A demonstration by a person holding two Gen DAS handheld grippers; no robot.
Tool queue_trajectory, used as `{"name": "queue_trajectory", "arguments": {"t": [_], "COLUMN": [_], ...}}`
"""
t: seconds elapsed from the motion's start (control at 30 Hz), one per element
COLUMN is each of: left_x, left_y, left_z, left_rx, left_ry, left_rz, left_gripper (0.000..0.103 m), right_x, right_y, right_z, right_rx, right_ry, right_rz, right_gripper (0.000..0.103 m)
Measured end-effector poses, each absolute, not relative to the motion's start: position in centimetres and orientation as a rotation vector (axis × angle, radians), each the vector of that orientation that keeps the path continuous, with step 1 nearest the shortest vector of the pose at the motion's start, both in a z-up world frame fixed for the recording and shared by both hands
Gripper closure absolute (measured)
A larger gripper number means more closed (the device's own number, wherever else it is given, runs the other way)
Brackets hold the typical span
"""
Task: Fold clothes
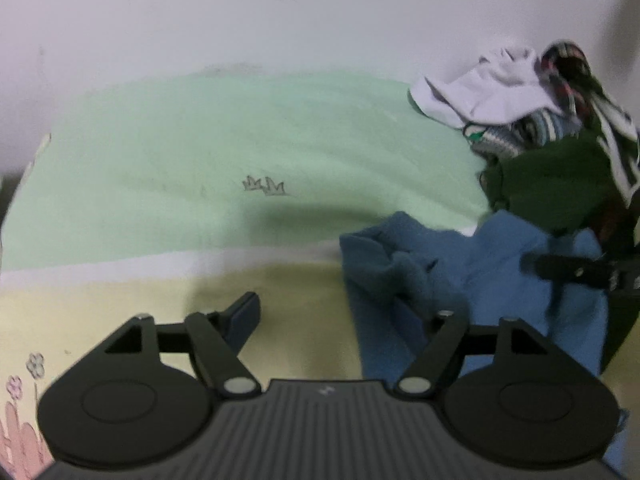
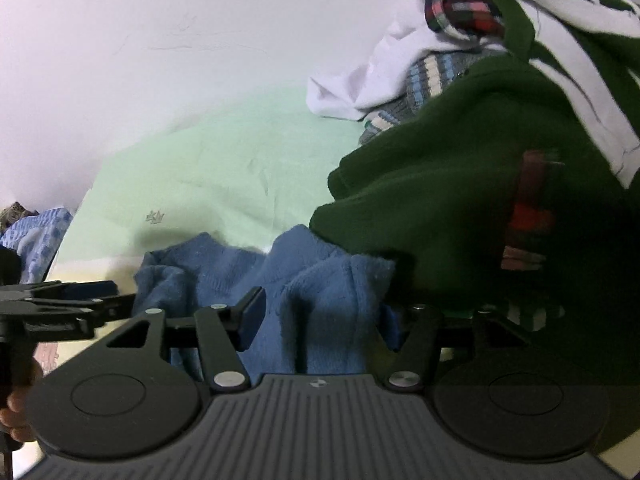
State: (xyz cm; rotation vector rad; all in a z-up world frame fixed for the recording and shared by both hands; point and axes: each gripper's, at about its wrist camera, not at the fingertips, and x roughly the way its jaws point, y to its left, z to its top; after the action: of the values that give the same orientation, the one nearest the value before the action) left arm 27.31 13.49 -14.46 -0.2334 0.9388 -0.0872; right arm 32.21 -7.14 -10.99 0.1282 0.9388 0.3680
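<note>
garment: a blue knit sweater (image 2: 320, 280) lies crumpled on the bed (image 1: 200, 140), at the foot of a heap of clothes (image 2: 460, 200) against the wall
left claw (image 1: 344, 320): jaws apart; the left finger stands over bare sheet, the right one is hidden in blue folds, nothing pinched
right claw (image 2: 324, 316): jaws apart, straddling a raised ridge of the sweater without pressing it
handling: looks soft, thick, limp; likely stretches and sags when lifted, not slippery or fragile
where to hold: probably a hem or shoulder edge on each side, not the bunched middle
risk: the dark green garment (image 2: 440, 184) overlaps it and may drag along
</note>
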Motion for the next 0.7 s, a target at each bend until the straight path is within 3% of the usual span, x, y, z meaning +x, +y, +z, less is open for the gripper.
{"name": "queue_trajectory", "arguments": {"t": [0.2, 0.33, 0.7], "left_x": [28.6, 29.0, 28.9], "left_y": [12.9, 12.5, 12.1], "left_z": [-14.8, -14.7, -14.3], "left_rx": [-0.202, -0.185, -0.221], "left_ry": [0.946, 0.911, 0.906], "left_rz": [-0.095, -0.082, -0.143], "left_gripper": [0.027, 0.017, 0.014], "right_x": [32.4, 32.2, 31.7], "right_y": [-6.7, -6.8, -7.2], "right_z": [-11.2, -11.3, -11.6], "right_rx": [0.054, 0.053, 0.06], "right_ry": [0.918, 0.913, 0.905], "right_rz": [0.365, 0.365, 0.38], "right_gripper": [0.05, 0.052, 0.052]}}
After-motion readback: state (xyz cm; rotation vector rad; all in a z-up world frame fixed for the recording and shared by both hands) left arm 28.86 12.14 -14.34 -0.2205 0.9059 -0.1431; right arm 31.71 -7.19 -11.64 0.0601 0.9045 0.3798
